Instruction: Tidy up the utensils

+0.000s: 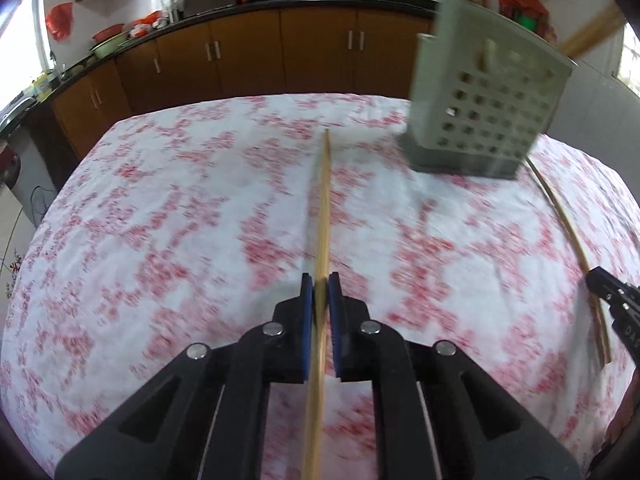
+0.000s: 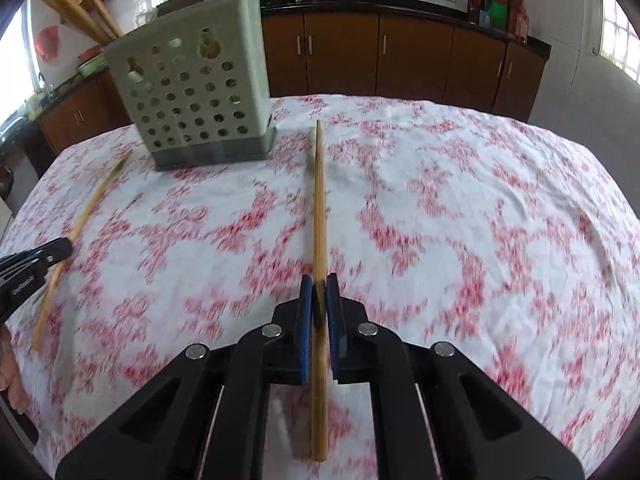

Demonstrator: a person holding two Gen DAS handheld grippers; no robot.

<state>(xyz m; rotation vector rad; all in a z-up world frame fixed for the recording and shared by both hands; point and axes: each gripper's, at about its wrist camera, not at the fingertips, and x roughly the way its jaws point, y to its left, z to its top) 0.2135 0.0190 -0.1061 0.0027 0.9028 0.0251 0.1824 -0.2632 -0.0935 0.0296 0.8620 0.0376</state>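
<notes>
On the bench, we clamp one chopstick per hand-held gripper; next, lift both to the far holder.

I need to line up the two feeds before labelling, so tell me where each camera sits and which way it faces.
Left wrist: on the left gripper, looking down along its chopstick over the floral tablecloth; right gripper at right edge.
Right wrist: on the right gripper, looking along its own chopstick; left gripper and a hand at left edge.
Shared: perforated utensil holder, cabinets.
</notes>
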